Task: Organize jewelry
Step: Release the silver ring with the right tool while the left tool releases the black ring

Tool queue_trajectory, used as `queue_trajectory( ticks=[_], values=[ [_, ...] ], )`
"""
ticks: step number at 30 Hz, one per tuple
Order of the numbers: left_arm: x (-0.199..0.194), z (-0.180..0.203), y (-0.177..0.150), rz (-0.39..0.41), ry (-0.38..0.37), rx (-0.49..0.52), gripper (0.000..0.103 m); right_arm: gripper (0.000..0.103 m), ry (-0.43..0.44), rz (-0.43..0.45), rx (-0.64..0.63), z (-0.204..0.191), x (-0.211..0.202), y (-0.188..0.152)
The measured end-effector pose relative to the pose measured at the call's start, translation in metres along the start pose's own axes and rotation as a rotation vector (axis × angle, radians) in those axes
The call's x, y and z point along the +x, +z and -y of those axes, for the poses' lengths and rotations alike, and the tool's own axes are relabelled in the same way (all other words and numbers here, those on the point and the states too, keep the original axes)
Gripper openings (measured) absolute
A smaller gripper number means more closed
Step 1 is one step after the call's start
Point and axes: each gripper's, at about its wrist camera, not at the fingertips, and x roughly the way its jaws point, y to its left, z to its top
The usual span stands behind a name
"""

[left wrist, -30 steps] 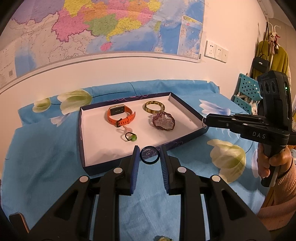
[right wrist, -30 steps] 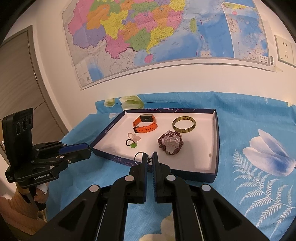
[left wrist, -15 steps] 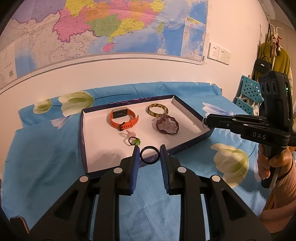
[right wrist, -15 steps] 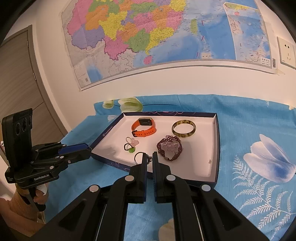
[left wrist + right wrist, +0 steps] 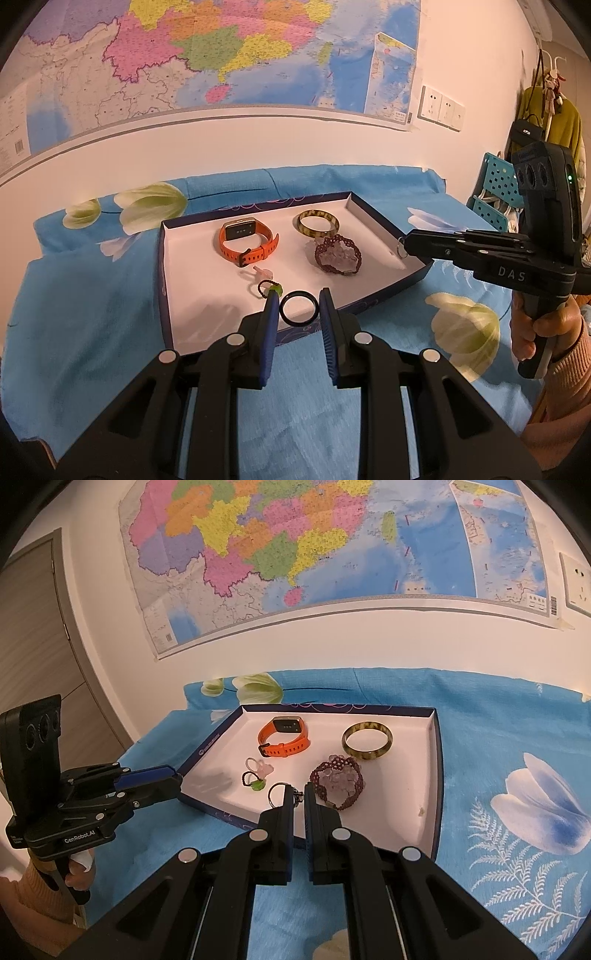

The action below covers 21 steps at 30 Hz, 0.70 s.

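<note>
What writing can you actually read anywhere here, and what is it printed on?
"DAS": on the side of the right gripper, seen from the left wrist.
"GenRobot.AI": on the body of the left gripper, seen from the right wrist.
Wall map: printed place names, too small to read.
Orange watch: screen marks, too blurred to read.

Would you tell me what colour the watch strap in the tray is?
Orange; the watch strap shows best in the right wrist view.

both wrist cameras look down-forward, from left and right, sharing the jewelry tray (image 5: 384, 225) near the wall
</note>
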Motion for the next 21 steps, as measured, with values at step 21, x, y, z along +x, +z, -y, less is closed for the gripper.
queue_trajectory(
  ticks=[21],
  values=[
    [0.021, -0.008, 0.006, -0.026, 0.012, -0.016, 0.023, 0.004, -0.021, -0.048, 0.009, 0.009, 0.028, 0.005]
  ],
)
